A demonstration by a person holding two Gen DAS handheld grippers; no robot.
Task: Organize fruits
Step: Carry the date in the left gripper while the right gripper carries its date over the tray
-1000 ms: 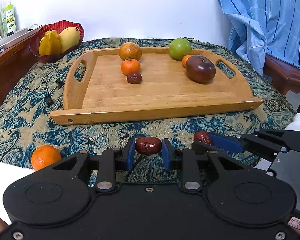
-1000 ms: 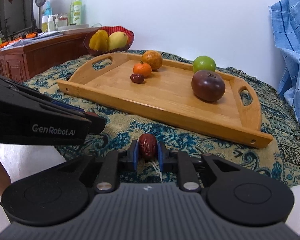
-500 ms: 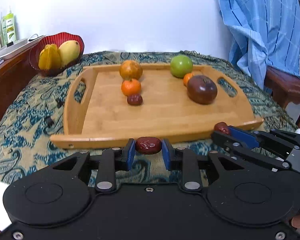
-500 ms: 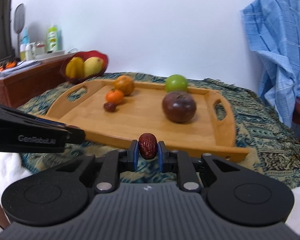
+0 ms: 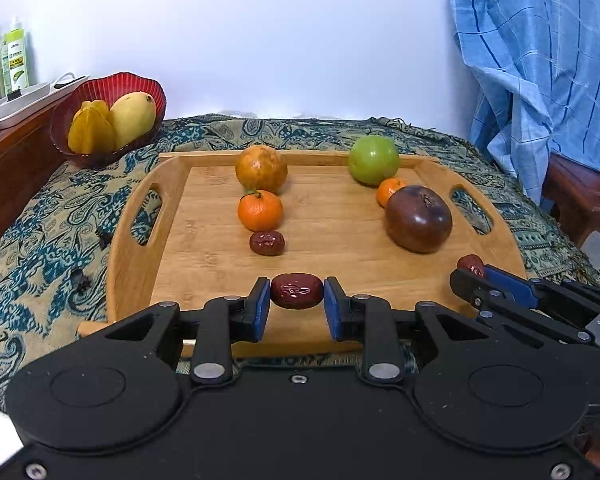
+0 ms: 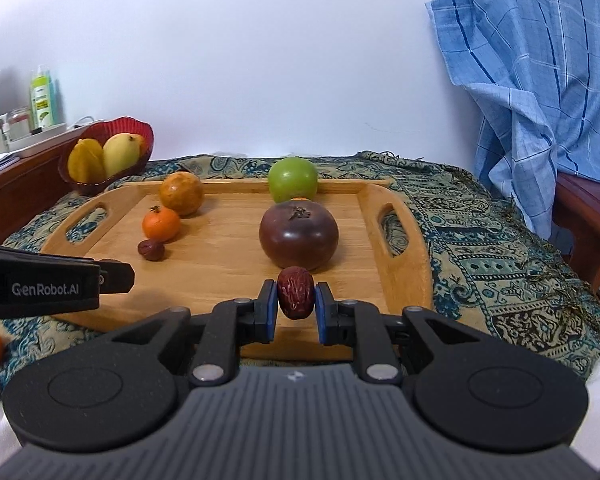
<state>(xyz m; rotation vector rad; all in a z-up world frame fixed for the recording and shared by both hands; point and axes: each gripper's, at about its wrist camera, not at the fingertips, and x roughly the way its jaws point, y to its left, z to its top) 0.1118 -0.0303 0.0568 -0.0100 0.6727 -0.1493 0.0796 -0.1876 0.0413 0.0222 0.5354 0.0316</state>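
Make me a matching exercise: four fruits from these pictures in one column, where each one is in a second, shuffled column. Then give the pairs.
Things:
1. mango
2. green fruit
3. dark purple fruit
4. red date

Places:
A. far edge of the wooden tray
B. between the left gripper fingers
C. in the red bowl
D. right side of the tray, near its handle slot

Pairs: 1-C, 2-A, 3-D, 4-B
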